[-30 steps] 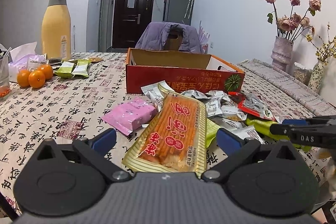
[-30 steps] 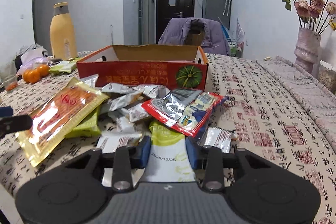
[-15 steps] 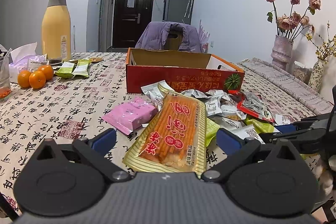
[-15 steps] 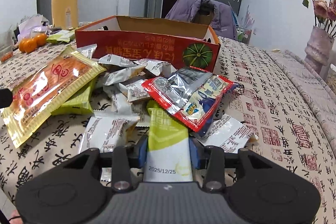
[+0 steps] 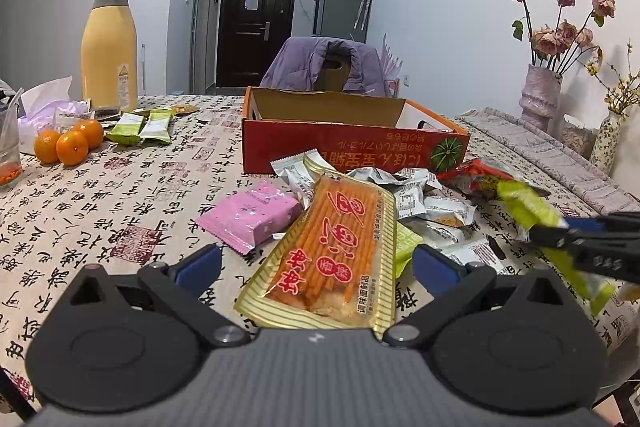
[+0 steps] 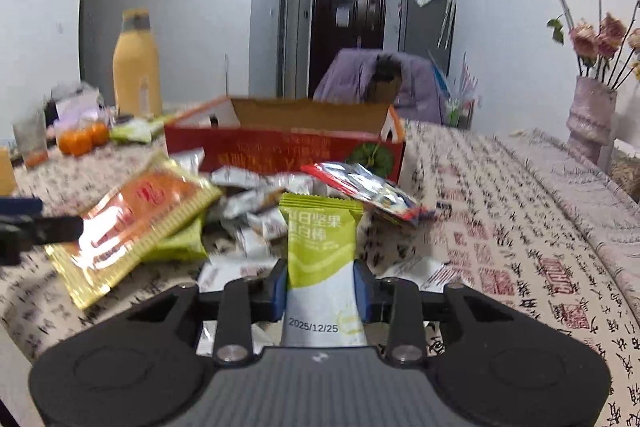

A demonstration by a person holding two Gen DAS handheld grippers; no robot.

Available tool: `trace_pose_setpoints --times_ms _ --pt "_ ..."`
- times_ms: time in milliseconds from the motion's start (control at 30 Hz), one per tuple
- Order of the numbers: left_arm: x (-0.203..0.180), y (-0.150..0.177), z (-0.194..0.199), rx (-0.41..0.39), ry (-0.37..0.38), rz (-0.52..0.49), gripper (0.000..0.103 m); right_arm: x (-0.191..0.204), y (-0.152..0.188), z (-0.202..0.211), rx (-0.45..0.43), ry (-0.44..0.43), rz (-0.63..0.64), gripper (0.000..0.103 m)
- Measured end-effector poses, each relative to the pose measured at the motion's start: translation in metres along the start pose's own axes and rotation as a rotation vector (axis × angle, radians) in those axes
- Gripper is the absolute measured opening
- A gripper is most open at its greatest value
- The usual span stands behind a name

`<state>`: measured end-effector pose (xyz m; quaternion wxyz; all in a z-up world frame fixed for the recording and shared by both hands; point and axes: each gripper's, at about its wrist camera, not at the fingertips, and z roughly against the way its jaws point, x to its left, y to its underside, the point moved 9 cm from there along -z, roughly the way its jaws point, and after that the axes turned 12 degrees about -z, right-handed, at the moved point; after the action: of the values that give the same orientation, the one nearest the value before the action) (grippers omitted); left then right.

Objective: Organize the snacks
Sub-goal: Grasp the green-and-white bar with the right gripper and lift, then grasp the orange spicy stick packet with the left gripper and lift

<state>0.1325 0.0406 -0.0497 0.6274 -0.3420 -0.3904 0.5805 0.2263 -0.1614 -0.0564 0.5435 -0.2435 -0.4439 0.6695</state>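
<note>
Green snack bar (image 6: 322,247), held at its white lower half between the jaws of the right gripper (image 6: 320,285), which are closed on it; the bar is lifted above the snack pile (image 6: 256,211) and tilts up toward the camera. In the left wrist view the same bar (image 5: 532,211) shows at the right edge, clamped in the dark jaws. Left gripper (image 5: 316,263): jaws wide open, holding nothing, with the orange stick pack (image 5: 336,247) lying on the tabletop (image 5: 120,207) between them. Beside that pack, a pink packet (image 5: 252,215) and silver sachets (image 5: 416,195); a red foil bag (image 6: 368,191) tops the pile. Behind the pile stands an open red box (image 5: 352,147). Far left: three oranges (image 5: 68,145), green packets (image 5: 140,127), a yellow bottle (image 5: 109,47). Far right: a vase of dried roses (image 5: 540,95).
</note>
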Motion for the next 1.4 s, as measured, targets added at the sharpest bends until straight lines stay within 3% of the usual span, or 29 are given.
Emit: trace_pose_setpoints --times_ms 200,533,767,1067,1400 --pt "-0.009 -0.003 -0.008 0.026 0.007 -0.026 0.103 0.002 -0.01 0.01 -0.049 -0.016 -0.004 0.032" --pt "-0.029 -0.017 -0.043 0.103 -0.064 -0.158 0.103 -0.003 -0.005 -0.004 -0.032 -0.021 -0.042 0.032" --pt "-0.031 -0.011 -0.071 0.184 -0.085 -0.165 0.102 -0.008 -0.002 -0.012 -0.024 -0.018 -0.066 0.032" --pt "-0.036 -0.007 -0.068 0.158 -0.073 -0.201 0.081 -0.009 0.004 -0.02 -0.004 -0.032 -0.081 0.033" --pt "-0.031 -0.004 -0.061 0.146 -0.025 -0.156 0.061 -0.006 0.006 -0.019 -0.003 -0.036 -0.081 0.033"
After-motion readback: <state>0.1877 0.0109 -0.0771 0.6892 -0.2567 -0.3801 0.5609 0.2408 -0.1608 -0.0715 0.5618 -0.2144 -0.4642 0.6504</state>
